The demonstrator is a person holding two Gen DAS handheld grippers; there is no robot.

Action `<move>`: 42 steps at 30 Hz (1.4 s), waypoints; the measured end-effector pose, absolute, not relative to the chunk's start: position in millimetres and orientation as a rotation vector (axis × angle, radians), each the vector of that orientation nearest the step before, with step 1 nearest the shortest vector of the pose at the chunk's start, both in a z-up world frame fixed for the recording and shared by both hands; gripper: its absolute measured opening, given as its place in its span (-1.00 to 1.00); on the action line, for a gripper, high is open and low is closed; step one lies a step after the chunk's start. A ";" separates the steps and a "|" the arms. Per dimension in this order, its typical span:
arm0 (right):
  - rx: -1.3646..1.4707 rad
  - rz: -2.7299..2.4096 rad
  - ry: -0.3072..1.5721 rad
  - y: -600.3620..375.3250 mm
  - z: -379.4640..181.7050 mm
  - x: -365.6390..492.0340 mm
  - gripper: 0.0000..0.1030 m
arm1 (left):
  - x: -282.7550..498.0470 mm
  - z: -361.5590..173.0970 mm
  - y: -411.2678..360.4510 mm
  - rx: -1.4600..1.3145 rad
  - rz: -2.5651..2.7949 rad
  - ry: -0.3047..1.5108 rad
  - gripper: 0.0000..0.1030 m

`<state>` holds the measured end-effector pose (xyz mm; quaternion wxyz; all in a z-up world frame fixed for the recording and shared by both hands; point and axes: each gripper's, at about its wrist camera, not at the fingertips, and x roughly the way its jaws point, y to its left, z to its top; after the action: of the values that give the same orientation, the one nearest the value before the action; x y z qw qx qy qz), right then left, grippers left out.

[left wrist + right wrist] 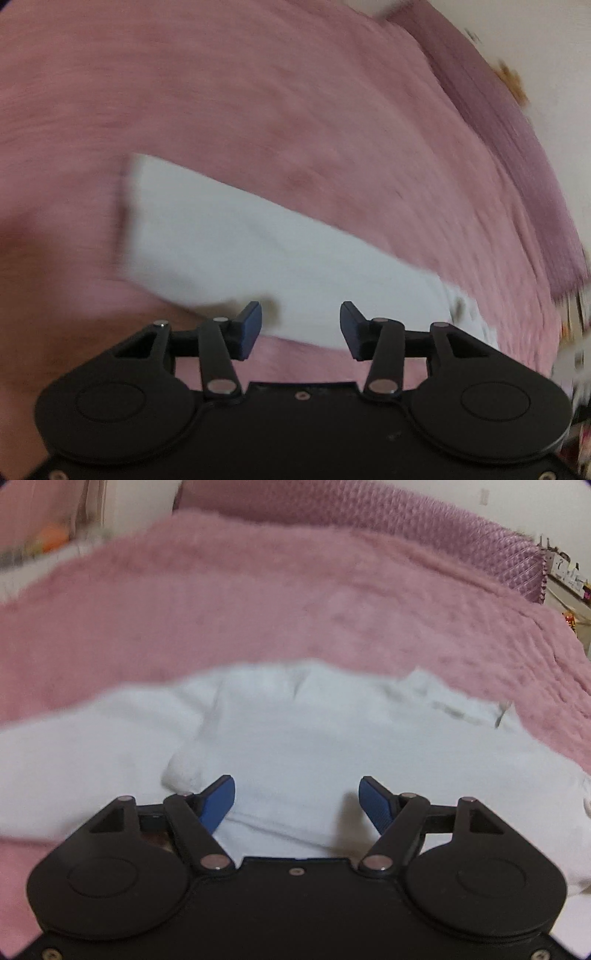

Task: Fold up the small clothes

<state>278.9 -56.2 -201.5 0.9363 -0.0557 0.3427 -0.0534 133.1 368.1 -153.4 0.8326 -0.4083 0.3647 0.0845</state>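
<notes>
Broadly, a pink blanket (295, 602) covers the whole bed, plush and yielding, with a quilted mauve headboard (424, 520) behind it. On that blanket lies the white garment (295, 738), spread out and partly laid over itself: the left wrist view shows it as a long flat band (258, 258) with a straight edge, while the right wrist view shows rumpled folds and a small bunched lump near the lower left. It looks light, limp and soft, so it will likely sag and drape when lifted, and drag a little on the fuzzy blanket instead of sliding freely. Nothing about it seems fragile. A pinch at a corner or along a hem should carry it best; a grab in the middle would only bunch it. The left gripper (301, 325) is released, jaws apart with nothing between them, hanging over the near edge of the cloth. The right gripper (297, 801) is likewise released, jaws spread wide above the garment's middle, holding nothing.
</notes>
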 end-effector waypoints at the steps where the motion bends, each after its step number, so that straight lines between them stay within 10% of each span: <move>1: -0.111 -0.115 0.695 -56.1 -202.7 277.1 0.45 | 124.7 -155.9 379.0 -0.898 0.223 0.748 -0.05; 23: -0.246 0.044 0.601 11.4 -168.4 231.6 0.47 | 107.4 -169.5 394.1 -0.930 0.442 0.679 0.03; 26: -0.282 0.037 0.614 11.3 -178.7 235.8 0.47 | 111.2 -176.6 394.5 -0.971 0.423 0.643 -0.22; 27: -0.284 0.037 0.623 10.8 -182.6 237.8 0.47 | 111.2 -176.3 393.5 -0.970 0.430 0.631 -0.81; 28: -0.282 0.036 0.635 10.5 -185.3 239.3 0.47 | 108.2 -174.8 392.8 -0.976 0.426 0.625 -0.89; 42: -0.197 0.040 0.683 -0.8 -200.5 248.4 0.61 | 106.1 -98.5 349.5 -0.960 0.190 0.451 -0.90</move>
<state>248.4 -0.8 -200.5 0.9374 -0.0966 0.3341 0.0194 106.1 349.5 -98.5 0.8584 -0.4570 0.2146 0.0907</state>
